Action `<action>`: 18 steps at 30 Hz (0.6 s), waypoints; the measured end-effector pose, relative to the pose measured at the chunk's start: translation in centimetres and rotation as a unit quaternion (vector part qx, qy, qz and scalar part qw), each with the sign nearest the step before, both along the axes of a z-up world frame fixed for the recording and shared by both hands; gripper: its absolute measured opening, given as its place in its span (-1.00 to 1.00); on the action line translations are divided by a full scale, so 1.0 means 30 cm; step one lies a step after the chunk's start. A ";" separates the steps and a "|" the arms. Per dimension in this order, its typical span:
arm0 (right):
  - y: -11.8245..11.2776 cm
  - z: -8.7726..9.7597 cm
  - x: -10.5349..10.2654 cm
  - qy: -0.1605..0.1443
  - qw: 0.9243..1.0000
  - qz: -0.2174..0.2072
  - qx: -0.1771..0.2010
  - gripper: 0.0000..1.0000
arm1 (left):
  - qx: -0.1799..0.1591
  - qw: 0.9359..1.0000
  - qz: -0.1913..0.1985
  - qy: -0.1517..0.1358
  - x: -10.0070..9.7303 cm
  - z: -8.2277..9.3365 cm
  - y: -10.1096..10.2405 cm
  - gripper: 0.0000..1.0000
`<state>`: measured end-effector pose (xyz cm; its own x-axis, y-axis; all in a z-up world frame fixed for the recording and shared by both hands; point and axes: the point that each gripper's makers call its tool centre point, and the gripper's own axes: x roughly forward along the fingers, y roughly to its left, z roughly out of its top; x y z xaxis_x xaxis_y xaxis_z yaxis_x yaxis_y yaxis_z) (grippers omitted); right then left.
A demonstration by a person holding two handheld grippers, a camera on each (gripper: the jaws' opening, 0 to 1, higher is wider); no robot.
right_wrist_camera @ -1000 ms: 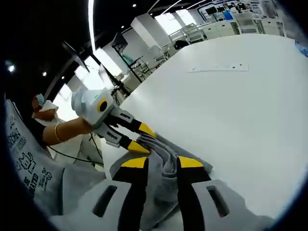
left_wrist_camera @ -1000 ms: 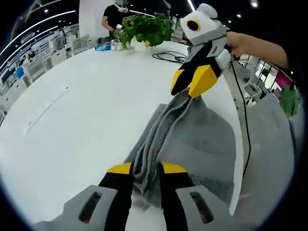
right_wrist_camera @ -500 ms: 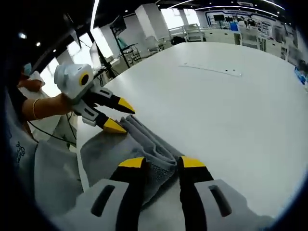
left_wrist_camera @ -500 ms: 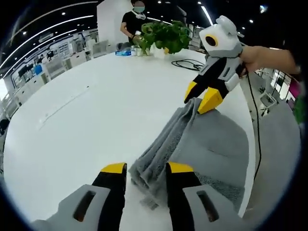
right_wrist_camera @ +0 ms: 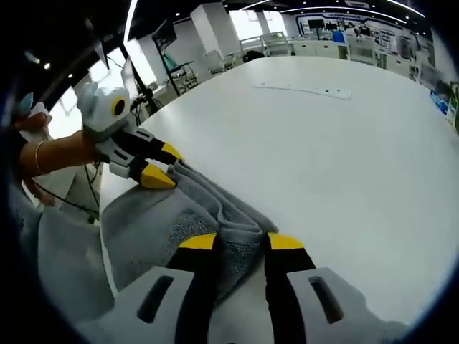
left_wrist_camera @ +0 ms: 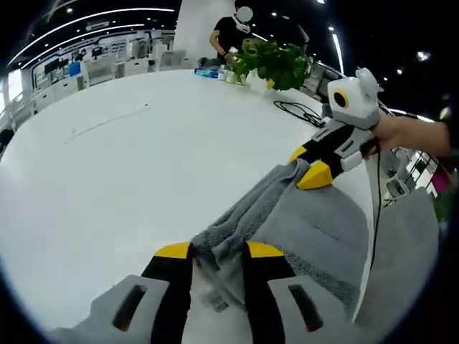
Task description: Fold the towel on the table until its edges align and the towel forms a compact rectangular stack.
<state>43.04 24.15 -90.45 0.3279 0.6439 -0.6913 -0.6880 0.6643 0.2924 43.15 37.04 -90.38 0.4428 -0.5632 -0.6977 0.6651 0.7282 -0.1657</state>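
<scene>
- Grey towel [left_wrist_camera: 301,222] lies at the white worktop [left_wrist_camera: 122,172] edge, part hanging off.
- Our left tool [left_wrist_camera: 216,252] and right tool [right_wrist_camera: 240,244] each pinch a bunched towel corner.
- We could drop a corner if a pinch slips, and the fold would go crooked.
- The towel could slide off if we pull toward the edge.
- Since a second ago, our tools have moved further apart and the bunched edge sits lower and straighter.

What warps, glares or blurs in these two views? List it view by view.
Left gripper view: fisheye bends the white table edge into a curve; ceiling light strips arc overhead; the plant and far background look soft, while the grey towel weave is crisp. Right gripper view: the same bulging; bright windows wash out the far room; the left hand-held gripper and towel stay sharp.
</scene>
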 end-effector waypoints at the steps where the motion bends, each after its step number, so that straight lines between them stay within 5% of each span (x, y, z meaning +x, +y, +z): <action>1: -0.001 -0.005 0.004 0.000 1.000 -0.008 0.001 -0.55 | 0.001 1.000 0.000 -0.003 0.000 -0.002 0.000 -0.46; 6: 0.006 -0.017 0.008 -0.009 1.000 -0.011 0.001 -0.60 | -0.019 0.999 0.025 0.012 0.013 -0.013 0.008 -0.53; 18: 0.022 -0.024 0.106 -0.023 1.000 -0.017 -0.013 -0.65 | -0.017 0.999 0.030 -0.008 0.095 -0.018 0.002 -0.62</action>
<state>46.21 24.82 -91.17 0.3810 0.6138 -0.6914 -0.6766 0.6948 0.2439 46.02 37.10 -90.93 0.4866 -0.5589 -0.6715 0.6237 0.7605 -0.1810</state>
